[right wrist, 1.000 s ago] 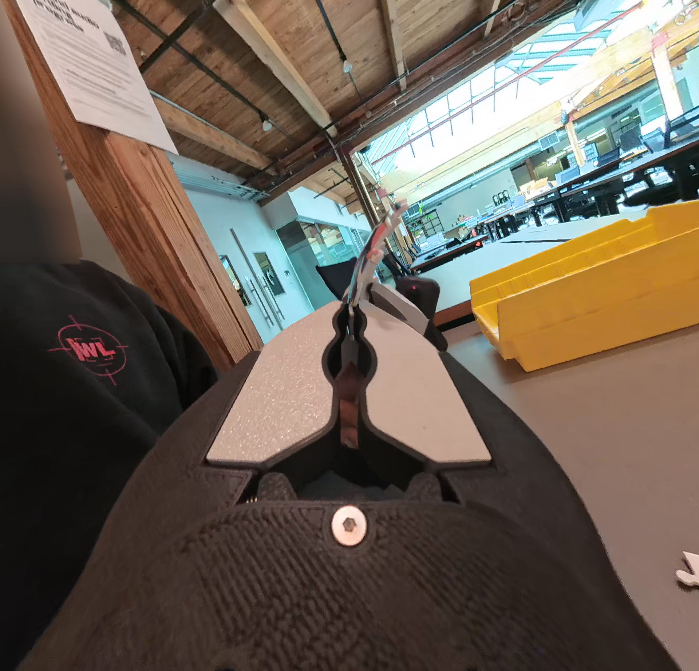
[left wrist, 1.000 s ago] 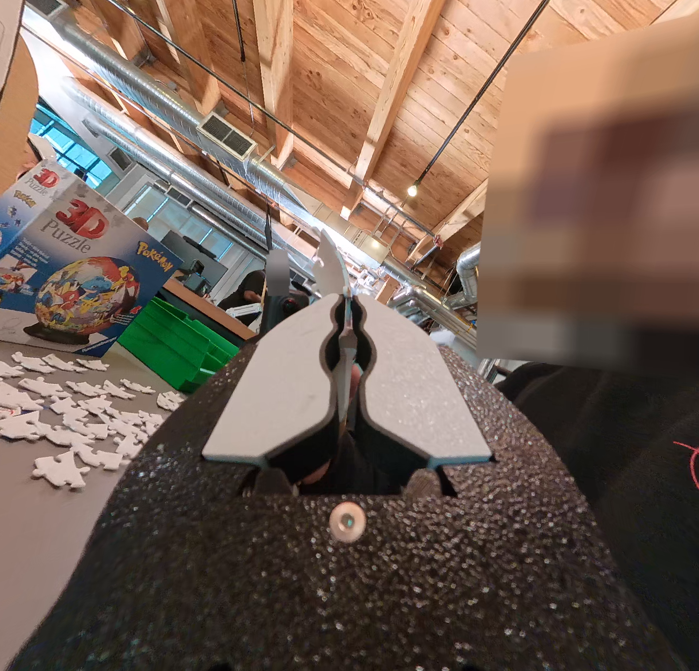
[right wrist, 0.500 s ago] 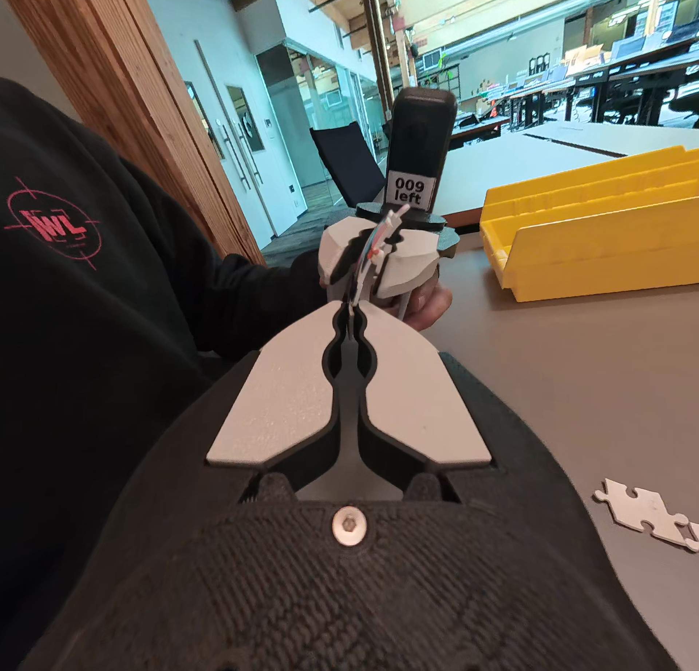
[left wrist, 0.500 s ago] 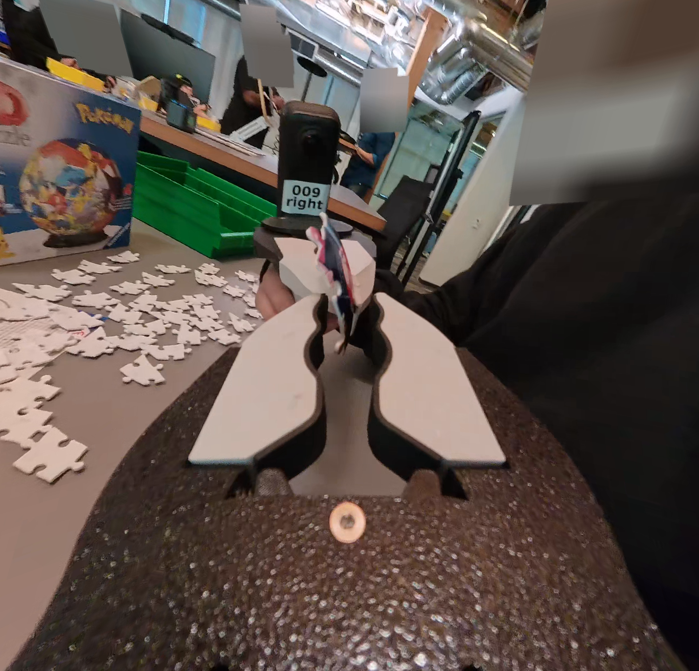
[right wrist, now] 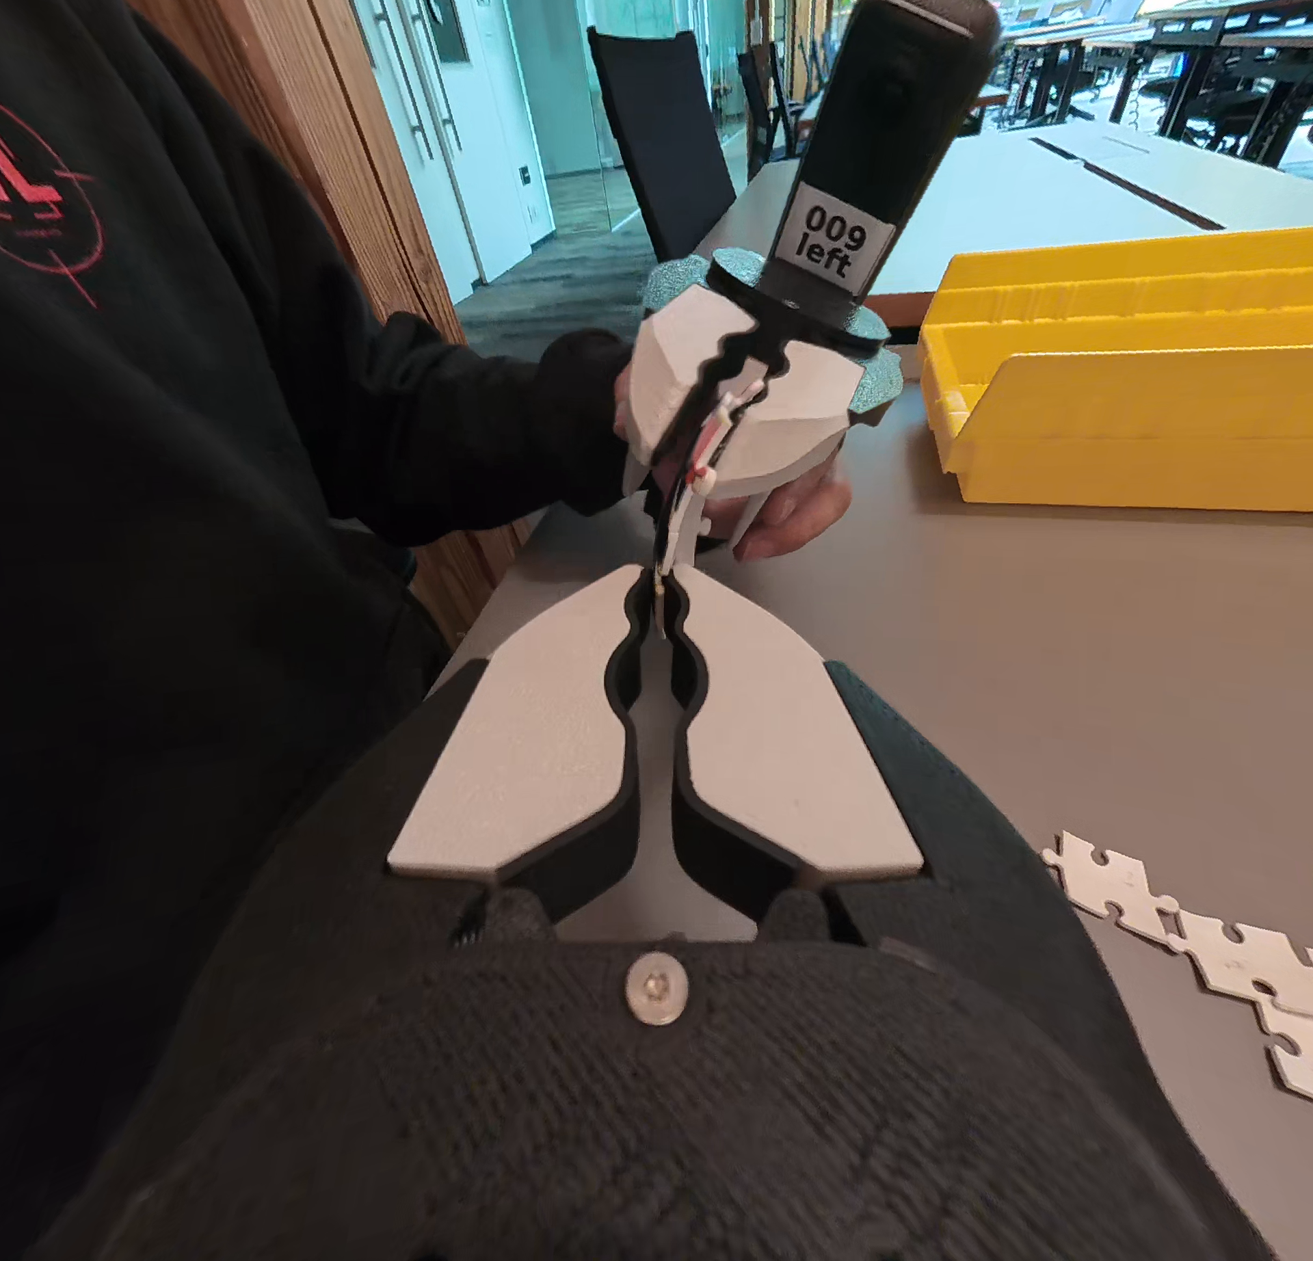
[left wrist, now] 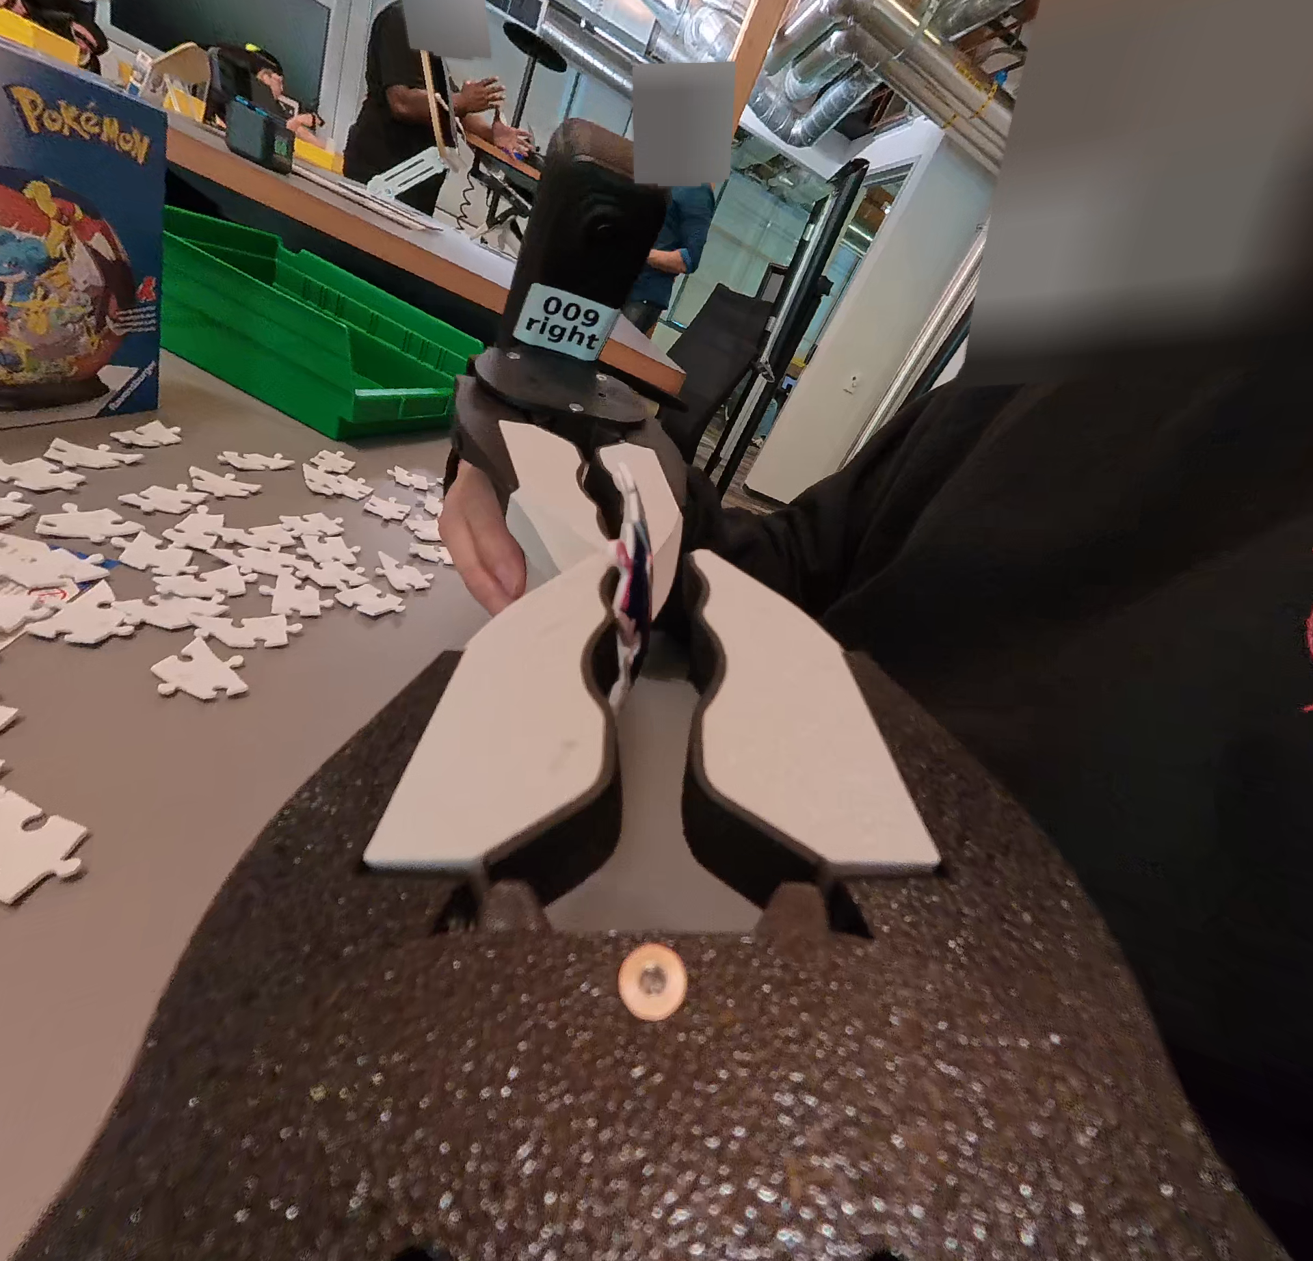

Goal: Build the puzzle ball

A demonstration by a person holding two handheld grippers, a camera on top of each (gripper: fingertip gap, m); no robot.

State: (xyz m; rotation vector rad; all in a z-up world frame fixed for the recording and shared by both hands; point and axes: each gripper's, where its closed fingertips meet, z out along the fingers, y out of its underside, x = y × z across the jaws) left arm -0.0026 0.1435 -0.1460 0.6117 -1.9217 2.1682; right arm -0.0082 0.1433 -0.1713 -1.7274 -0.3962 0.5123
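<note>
Left gripper jaws parted; a thin printed puzzle piece sits edge-on between them against one finger, contact with the other finger unclear. Right gripper nearly closed, pinching that piece at the tips. Print unreadable edge-on. Loose white puzzle pieces on the grey surface, partly cut off at frame edge.

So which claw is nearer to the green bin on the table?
Right. The right claw hangs close to the near end of the green bin. The left claw sits farther back, with the right claw between it and the bin.
</note>
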